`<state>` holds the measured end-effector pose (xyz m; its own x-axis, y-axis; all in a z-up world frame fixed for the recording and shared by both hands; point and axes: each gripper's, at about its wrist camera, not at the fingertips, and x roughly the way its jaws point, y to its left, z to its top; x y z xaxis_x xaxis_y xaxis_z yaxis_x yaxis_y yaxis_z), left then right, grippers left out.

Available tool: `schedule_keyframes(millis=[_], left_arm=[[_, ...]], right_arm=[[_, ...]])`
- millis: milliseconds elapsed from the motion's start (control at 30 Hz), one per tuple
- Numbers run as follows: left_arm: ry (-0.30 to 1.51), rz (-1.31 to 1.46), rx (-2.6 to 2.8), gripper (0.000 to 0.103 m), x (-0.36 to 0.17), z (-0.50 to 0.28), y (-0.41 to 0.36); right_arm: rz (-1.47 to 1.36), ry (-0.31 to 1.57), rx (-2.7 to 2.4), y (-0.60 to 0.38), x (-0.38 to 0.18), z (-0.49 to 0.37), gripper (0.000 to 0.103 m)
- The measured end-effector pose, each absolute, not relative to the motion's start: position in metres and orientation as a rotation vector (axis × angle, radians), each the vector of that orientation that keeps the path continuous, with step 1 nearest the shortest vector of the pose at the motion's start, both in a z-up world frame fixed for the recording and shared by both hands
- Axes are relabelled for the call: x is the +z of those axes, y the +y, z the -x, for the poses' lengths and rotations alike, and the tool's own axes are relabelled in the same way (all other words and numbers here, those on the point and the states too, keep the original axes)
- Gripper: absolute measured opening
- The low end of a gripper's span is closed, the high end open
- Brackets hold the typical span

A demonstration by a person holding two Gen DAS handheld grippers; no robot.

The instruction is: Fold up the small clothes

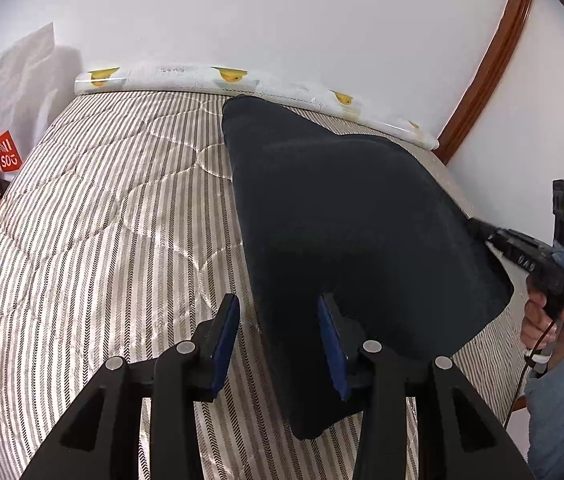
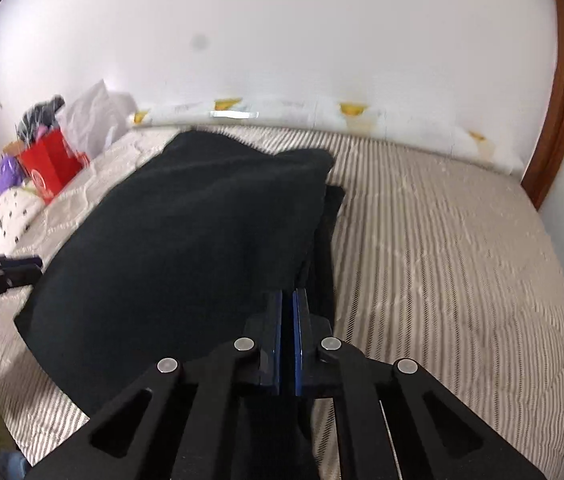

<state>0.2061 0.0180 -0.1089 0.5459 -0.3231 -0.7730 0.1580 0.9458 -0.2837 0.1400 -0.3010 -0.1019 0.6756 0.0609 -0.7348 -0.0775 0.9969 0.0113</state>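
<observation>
On a striped quilted mattress (image 1: 94,216) set against a white wall lies a dark garment (image 1: 342,216), spread mostly flat, with one layer doubled over another along its right side as the right wrist view shows. Right gripper (image 2: 288,300) has its blue pads pressed together over the garment's near edge, apparently pinching the cloth; the exact bite is hard to make out against the dark fabric. Left gripper (image 1: 278,336) stands partly open at the opposite edge, one pad on the garment and the other over bare mattress, with nothing clamped between them. A person's hand (image 1: 542,316) holds the right tool by its handle. Gripping one side while the other stays loose likely readies a lift to fold the cloth across. A red shopping bag (image 2: 52,162) sits beyond the mattress
</observation>
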Motion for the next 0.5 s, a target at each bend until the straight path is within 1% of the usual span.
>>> schedule_keyframes(millis=[33, 100, 167, 233, 300, 333, 400, 433, 500], left_arm=[[0.953, 0.190, -0.289, 0.039, -0.109, -0.205, 0.018], [0.954, 0.189, -0.294, 0.039, -0.109, -0.204, 0.018], [0.957, 0.186, -0.292, 0.039, -0.109, -0.205, 0.018], [0.955, 0.188, -0.299, 0.039, -0.109, -0.204, 0.018], [0.953, 0.187, -0.299, 0.039, -0.109, -0.203, 0.017], [0.952, 0.190, -0.300, 0.039, -0.109, -0.203, 0.017], [0.953, 0.197, -0.305, 0.039, -0.109, -0.203, 0.017], [0.954, 0.198, -0.307, 0.039, -0.109, -0.202, 0.017], [0.954, 0.196, -0.309, 0.040, -0.109, -0.201, 0.017]], right_arm=[[-0.018, 0.827, 0.083, -0.307, -0.101, -0.140, 0.004], [-0.011, 0.818, 0.013, -0.314, -0.099, -0.139, 0.000], [0.004, 0.816, -0.057, -0.321, -0.097, -0.136, 0.000], [-0.065, 0.820, 0.000, -0.325, -0.092, -0.131, 0.000], [-0.052, 0.818, 0.031, -0.319, -0.090, -0.126, 0.001], [-0.033, 0.826, 0.052, -0.313, -0.092, -0.124, 0.003], [-0.026, 0.846, 0.070, -0.306, -0.097, -0.125, 0.017], [-0.030, 0.857, 0.067, -0.306, -0.101, -0.126, 0.019], [-0.043, 0.885, 0.063, -0.306, -0.110, -0.128, 0.020]])
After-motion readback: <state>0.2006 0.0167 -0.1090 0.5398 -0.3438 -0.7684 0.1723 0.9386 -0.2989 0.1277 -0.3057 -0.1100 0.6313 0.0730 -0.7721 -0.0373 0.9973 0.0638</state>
